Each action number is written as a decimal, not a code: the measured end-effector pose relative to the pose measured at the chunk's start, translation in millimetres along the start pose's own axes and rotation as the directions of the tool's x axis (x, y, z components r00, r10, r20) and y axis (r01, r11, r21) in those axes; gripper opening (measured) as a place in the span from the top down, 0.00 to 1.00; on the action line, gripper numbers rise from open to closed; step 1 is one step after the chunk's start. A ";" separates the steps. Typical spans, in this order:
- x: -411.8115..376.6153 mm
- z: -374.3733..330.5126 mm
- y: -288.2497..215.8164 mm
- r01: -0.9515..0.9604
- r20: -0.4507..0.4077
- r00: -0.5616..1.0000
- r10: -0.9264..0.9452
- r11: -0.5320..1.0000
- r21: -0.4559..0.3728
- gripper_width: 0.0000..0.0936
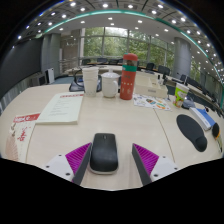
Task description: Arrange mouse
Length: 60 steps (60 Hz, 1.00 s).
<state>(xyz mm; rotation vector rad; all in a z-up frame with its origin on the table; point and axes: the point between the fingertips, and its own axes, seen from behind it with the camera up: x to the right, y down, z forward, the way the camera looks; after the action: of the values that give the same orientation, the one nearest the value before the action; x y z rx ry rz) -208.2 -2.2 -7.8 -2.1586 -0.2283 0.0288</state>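
Observation:
A black computer mouse (pixel 104 153) lies on the light wooden table (pixel 120 125), between my two fingers. My gripper (pixel 112 160) is open: the purple pads (pixel 78 157) stand apart from the mouse, with a gap showing at each side, wider on the right. The mouse rests on the table on its own. A black oval mouse pad (pixel 191 131) lies on the table to the right, well beyond the right finger.
A red-orange bottle (pixel 128 77), a white cup (pixel 109 84) and a white container (pixel 91 80) stand at mid-table. Papers (pixel 62 108) lie to the left, a red-printed sheet (pixel 22 127) near the left edge. Small items lie at right near a blue object (pixel 205 117). Office chairs stand behind.

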 end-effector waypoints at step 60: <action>70.6 -65.7 -162.2 -0.144 0.084 0.988 0.129 0.968 0.207 0.67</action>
<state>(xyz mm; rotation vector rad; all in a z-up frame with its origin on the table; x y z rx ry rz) -156.5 45.1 167.4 -1.9578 -0.1100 0.2000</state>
